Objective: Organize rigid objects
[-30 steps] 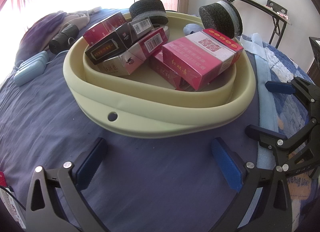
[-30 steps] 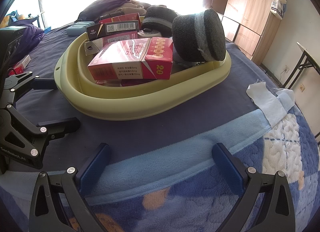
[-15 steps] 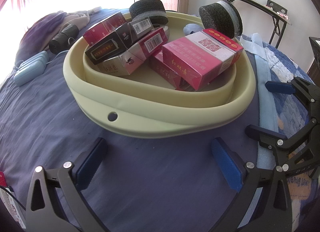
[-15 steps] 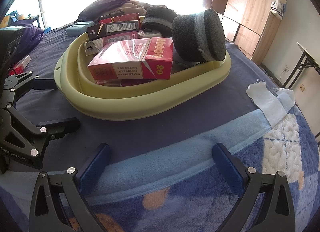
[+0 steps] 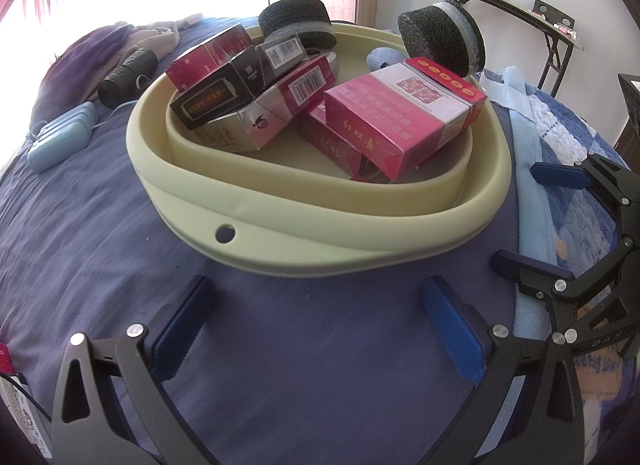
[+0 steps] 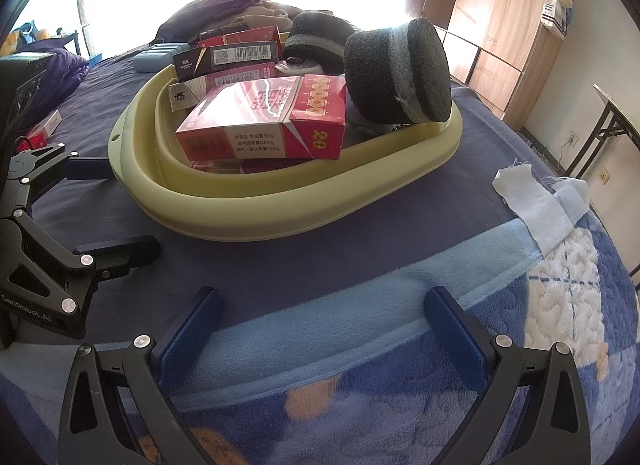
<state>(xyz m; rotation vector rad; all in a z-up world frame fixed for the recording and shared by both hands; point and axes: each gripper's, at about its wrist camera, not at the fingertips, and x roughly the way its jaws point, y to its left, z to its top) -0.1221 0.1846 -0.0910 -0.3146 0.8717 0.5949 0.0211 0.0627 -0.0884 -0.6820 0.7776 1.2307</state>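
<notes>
Cigarette boxes (image 5: 400, 121) and sponges (image 6: 400, 73) fill basin (image 5: 280, 233).

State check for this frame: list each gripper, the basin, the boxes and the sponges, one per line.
left gripper: open, empty, low over the bedsheet.
right gripper: open, empty, over the blanket.
basin: upright on the bed, loaded.
pink box: closed, lying tilted on other boxes.
black box: closed, stacked on the silver box.
far sponge: lying flat.
near sponge: tipped on edge at the rim.
</notes>
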